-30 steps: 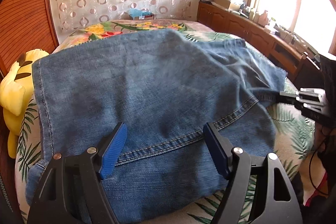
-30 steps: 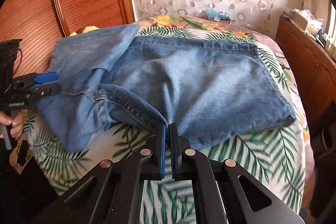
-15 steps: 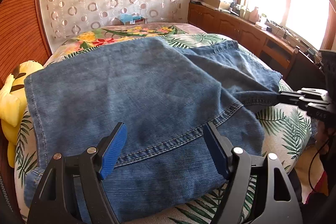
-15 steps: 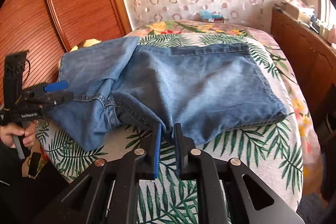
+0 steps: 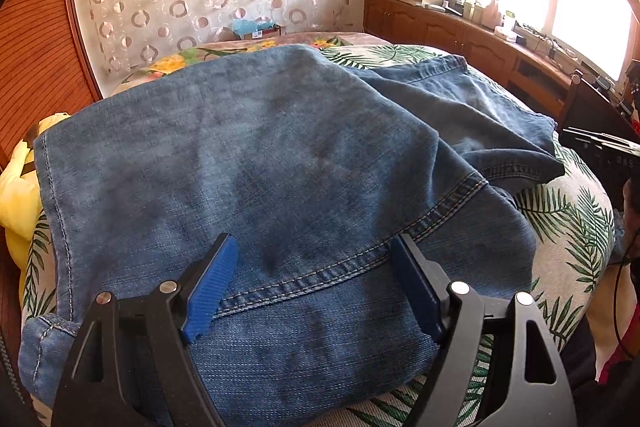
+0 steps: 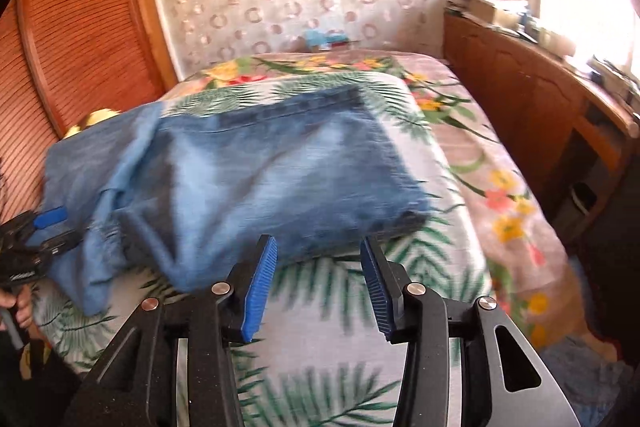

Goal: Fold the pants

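Spanning most of the left wrist frame, the jeans [image 5: 248, 163] lie folded on the bed [image 5: 576, 211]. Left gripper [image 5: 312, 283] at bottom centre, jaws spread wide over a stitched seam, released; pads not pressing the denim. Yellow toy [image 5: 20, 187] at left edge.

Right wrist view, blurred: jeans [image 6: 256, 179] mid-frame on the bed [image 6: 472, 187]. Right gripper [image 6: 318, 279] at bottom centre, jaws just been opening, released, nothing between them; denim edge just beyond the tips. Left gripper [image 6: 52, 227] at left edge, over the cloth.
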A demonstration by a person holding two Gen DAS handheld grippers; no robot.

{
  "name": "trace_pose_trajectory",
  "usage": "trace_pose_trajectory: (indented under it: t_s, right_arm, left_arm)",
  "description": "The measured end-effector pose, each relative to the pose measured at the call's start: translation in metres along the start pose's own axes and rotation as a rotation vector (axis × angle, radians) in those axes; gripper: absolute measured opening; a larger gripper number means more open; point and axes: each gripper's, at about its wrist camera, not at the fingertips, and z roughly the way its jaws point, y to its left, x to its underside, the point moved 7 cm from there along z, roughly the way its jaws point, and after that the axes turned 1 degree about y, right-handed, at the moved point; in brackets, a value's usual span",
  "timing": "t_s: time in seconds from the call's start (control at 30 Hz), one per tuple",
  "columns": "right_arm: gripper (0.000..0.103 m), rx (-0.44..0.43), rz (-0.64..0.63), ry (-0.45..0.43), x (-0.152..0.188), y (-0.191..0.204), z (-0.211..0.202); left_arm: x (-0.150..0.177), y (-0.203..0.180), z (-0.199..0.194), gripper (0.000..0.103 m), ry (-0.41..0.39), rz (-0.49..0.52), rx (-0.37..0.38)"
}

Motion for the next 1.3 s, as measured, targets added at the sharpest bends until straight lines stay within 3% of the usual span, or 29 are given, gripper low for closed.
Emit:
trace_pose_trajectory:
  t_s: [0.3, 0.8, 0.83, 0.9, 1.0, 1.3]
  right_arm:
    - [0.048, 0.084, 0.043, 0.033, -0.019, -0.032, 0.017]
    - [0.048, 0.011, 0.110, 0.086, -0.031, -0.041, 0.041]
    - [0.047, 0.013, 0.107, 0.088, -0.030, -0.041, 0.041]
    - [0.028, 0.025, 0.082, 0.086, -0.032, -0.039, 0.042]
    - [0.017, 0.029, 0.047, 0.083, -0.035, -0.030, 0.039]
    - [0.015, -0.040, -0.050, -0.048, -0.072, 0.014, -0.001]
  left_arm:
    - [0.002, -0.001, -0.001, 0.081, 0.003, -0.001, 0.004]
    - [0.003, -0.001, 0.000, 0.081, 0.006, 0.006, 0.003]
    - [0.003, -0.001, 0.000, 0.081, 0.005, 0.004, 0.005]
    - [0.003, -0.002, -0.001, 0.081, 0.004, 0.005, 0.005]
    - [0.003, -0.003, -0.001, 0.081, 0.007, 0.004, 0.005]
    - [-0.007, 0.005, -0.027, 0.081, -0.041, -0.016, 0.006]
